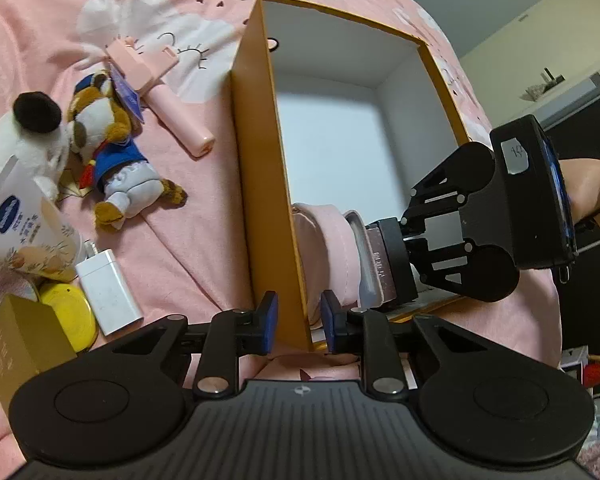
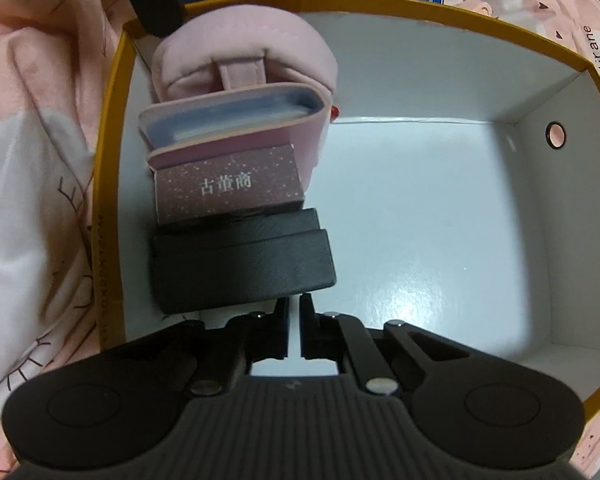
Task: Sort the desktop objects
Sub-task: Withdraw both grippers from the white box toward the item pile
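The box (image 1: 256, 184), orange outside and white inside, rests open on the pink bed cover (image 1: 188, 240). The left gripper (image 1: 299, 322) straddles the box's near wall at 6 o'clock in its view; its jaws stand partly apart, and contact between pads and wall cannot be told.

The right gripper (image 2: 295, 330) points straight down into the box with its jaws brought together, empty. Directly beyond its tips, toward 11 o'clock in its view, four items stand in a row against the left wall: a black case (image 2: 244, 264), a maroon carton (image 2: 228, 188), a pink wallet (image 2: 236, 124) and a pink pouch (image 2: 244, 52). Each item's long axis runs 9-to-3 o'clock; the row itself runs 6-to-12.

Outside the box, at 9 o'clock in the left view, lie plush toys (image 1: 112, 148), a white charger (image 1: 108, 292) and a pink handheld fan (image 1: 160, 92).
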`<state>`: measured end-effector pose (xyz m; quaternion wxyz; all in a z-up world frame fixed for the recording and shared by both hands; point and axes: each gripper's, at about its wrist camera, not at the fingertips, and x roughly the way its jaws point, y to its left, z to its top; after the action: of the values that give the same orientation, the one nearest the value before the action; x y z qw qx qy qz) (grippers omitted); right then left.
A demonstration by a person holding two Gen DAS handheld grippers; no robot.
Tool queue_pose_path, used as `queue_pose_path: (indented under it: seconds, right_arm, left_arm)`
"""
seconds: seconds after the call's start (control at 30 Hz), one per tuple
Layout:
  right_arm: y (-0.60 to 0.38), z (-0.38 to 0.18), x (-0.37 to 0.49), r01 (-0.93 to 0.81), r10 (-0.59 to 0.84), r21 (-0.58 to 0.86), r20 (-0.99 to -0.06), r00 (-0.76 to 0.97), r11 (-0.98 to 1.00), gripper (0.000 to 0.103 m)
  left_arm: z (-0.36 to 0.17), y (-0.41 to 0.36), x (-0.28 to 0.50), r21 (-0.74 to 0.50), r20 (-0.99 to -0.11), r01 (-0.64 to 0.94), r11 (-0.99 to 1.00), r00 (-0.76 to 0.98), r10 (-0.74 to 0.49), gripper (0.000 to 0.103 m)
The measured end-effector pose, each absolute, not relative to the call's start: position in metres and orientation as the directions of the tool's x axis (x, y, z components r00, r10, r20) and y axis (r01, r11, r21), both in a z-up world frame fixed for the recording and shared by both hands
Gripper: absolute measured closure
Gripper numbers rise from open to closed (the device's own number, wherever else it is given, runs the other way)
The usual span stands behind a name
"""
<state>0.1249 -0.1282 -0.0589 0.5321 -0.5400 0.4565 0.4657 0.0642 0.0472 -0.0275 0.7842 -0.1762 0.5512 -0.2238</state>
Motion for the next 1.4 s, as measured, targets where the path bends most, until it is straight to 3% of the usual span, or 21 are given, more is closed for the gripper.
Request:
queue_pose_path:
  seconds: [0.37,0.43,0.57,0.73,0.93,1.0,1.03,1.07,1.2,1.4]
  right_arm:
    - [-0.138,-0.062,0.137,-0.993,0.053,-0.082,-0.995,0.087,0.083,0.102]
    - [-0.142,-0.057,0.138,-0.987,0.061,-0.115,-0.991,0.122,0.111,0.097]
    - [-0.153,-0.039,0.132,-0.965,0.106,-0.197,-0.97,0.217,0.171,0.066]
    - [-0.155,-0.005,0.127,-0.908,0.192,-0.268,-0.921,0.34,0.321,0.059]
    - [-0.151,0.037,0.11,-0.844,0.361,-0.238,-0.823,0.438,0.481,0.054]
    - [-0.141,0.048,0.109,-0.837,0.441,-0.169,-0.786,0.433,0.521,0.042]
    - [-0.131,0.047,0.105,-0.838,0.485,-0.132,-0.763,0.427,0.53,0.028]
    - [-0.12,0.045,0.101,-0.84,0.528,-0.102,-0.736,0.424,0.532,0.023]
    - [-0.088,0.05,0.089,-0.859,0.618,-0.074,-0.664,0.421,0.506,0.023]
    - [-0.032,0.045,0.078,-0.851,0.622,-0.055,-0.658,0.424,0.522,0.019]
  left_arm:
    - [-0.032,0.054,0.068,-0.557,-0.777,0.126,0.821,0.27,-0.568,0.08]
    - [-0.028,0.056,0.065,-0.548,-0.78,0.124,0.827,0.282,-0.559,0.08]
    - [-0.01,0.067,0.058,-0.517,-0.779,0.12,0.847,0.344,-0.524,0.08]
    - [0.01,0.089,0.046,-0.442,-0.793,0.08,0.893,0.43,-0.431,0.08]
    - [0.03,0.118,0.032,-0.28,-0.814,0.02,0.96,0.526,-0.249,0.08]
    - [0.036,0.127,0.028,-0.217,-0.815,-0.002,0.976,0.551,-0.18,0.079]
    - [0.038,0.132,0.026,-0.193,-0.813,-0.013,0.981,0.561,-0.152,0.078]
    - [0.041,0.137,0.024,-0.166,-0.812,-0.024,0.986,0.57,-0.123,0.077]
    - [0.049,0.144,0.019,-0.07,-0.801,-0.03,0.997,0.597,-0.039,0.07]
    - [0.042,0.151,0.026,-0.029,-0.805,-0.013,0.999,0.592,-0.016,0.069]
